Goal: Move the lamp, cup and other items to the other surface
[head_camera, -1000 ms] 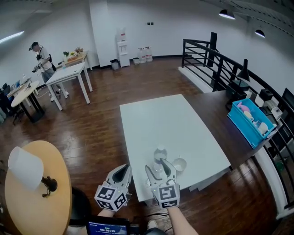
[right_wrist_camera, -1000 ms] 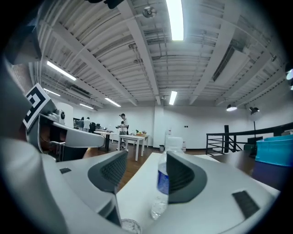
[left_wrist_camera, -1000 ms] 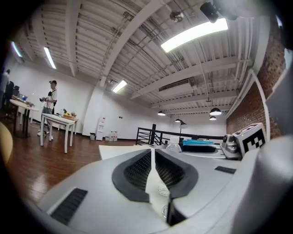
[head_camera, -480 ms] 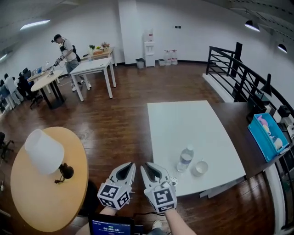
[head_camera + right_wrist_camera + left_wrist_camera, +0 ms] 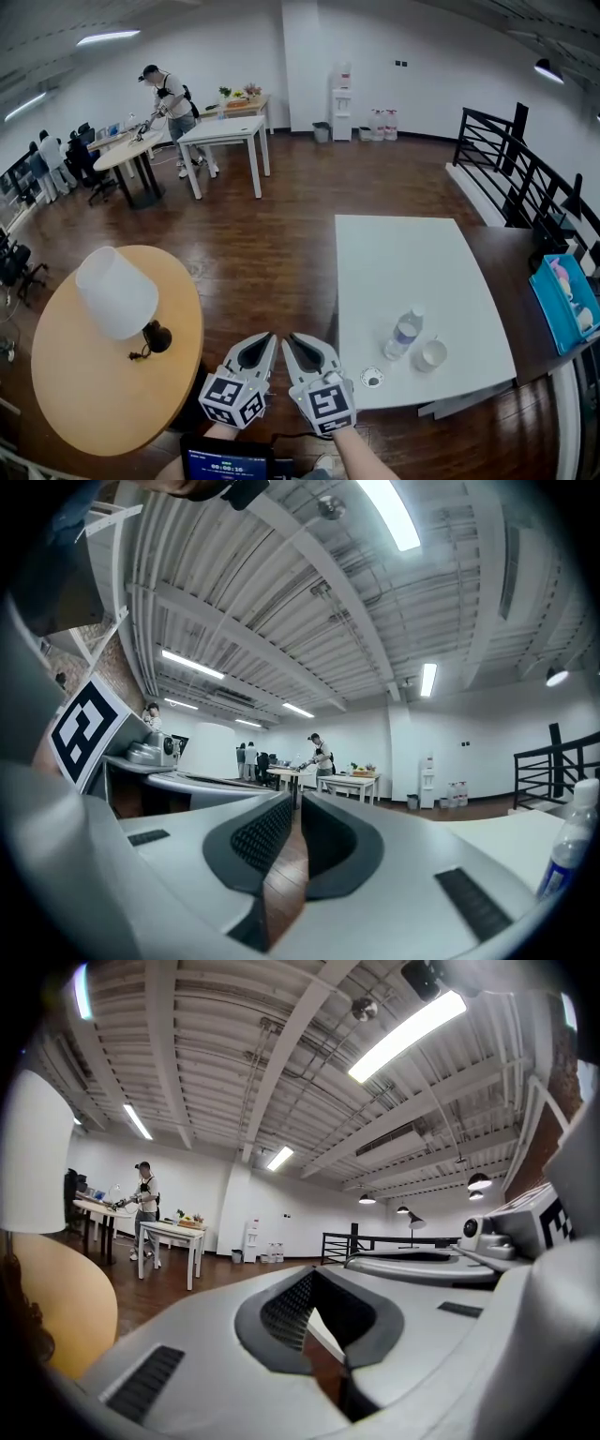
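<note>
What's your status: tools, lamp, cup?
Left tool shut, empty; right tool: jaws have just been closing, nothing between them. Lamp on round table; cup and bottle on white table. Bare floor between tables.

- The head view looked steeply down from above onto the round wooden table and the white table.
- The left gripper view sat low, facing level past the lampshade.
- The right gripper view faced level too; all 3 views shared the standing person.
</note>
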Motion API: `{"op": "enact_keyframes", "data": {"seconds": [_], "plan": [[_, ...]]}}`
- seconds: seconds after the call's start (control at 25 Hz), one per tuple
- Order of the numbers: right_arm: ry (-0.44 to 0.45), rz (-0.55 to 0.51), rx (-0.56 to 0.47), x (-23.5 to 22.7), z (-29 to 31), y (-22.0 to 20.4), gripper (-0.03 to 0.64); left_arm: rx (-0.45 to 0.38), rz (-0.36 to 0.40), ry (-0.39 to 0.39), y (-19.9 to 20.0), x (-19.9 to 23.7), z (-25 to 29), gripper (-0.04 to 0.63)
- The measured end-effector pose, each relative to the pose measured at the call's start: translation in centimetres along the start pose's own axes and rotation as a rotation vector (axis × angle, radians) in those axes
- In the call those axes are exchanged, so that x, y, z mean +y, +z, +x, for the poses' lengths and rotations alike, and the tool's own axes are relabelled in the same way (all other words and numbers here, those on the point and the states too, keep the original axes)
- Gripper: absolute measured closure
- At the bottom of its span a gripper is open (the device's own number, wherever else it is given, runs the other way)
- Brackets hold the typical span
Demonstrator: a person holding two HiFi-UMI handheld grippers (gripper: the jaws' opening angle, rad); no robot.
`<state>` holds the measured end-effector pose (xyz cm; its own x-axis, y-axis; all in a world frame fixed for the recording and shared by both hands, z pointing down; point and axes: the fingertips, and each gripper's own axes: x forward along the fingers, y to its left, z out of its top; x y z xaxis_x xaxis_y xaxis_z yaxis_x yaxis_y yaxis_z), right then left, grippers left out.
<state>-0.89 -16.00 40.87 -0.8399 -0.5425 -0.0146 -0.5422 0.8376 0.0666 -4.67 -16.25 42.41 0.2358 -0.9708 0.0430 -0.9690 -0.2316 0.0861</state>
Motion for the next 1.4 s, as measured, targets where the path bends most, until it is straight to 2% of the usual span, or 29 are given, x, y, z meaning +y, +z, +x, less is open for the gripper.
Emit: {"op": "enact_keyframes", "data": {"seconds": [0.28, 0.48, 0.72, 0.92, 1.08, 1.2, 1.4], "plan": [[0.033, 0.002, -0.006, 0.6, 0.2, 0.1, 0.583, 0.018, 0.022, 0.028, -0.2, 0.0, -0.5, 0.584], [0.059, -0.005, -0.028, 0.8, 0.5, 0.1, 0.583, -0.017, 0.006, 0.041, 0.2, 0.1, -0.9, 0.584], [0.128, 0.01, -0.028, 2.2, 1.7, -0.1, 0.583, -0.022, 0.011, 0.128, 0.2, 1.8, -2.3, 0.584], [0.245, 0.027, -0.049, 5.4, 4.0, 0.2, 0.583, -0.034, 0.023, 0.258, 0.6, 4.8, -5.1, 0.584], [0.389, 0.043, -0.043, 10.2, 6.0, 0.2, 0.579, -0.05, 0.013, 0.412, 0.8, 7.8, -9.5, 0.584], [0.498, 0.058, -0.038, 14.1, 7.4, -0.1, 0.569, -0.057, 0.006, 0.533, 0.8, 9.8, -13.3, 0.546], [0.643, 0.087, 0.002, 20.0, 10.3, -1.1, 0.441, -0.036, -0.001, 0.688, -0.1, 12.8, -19.4, 0.535]]}}
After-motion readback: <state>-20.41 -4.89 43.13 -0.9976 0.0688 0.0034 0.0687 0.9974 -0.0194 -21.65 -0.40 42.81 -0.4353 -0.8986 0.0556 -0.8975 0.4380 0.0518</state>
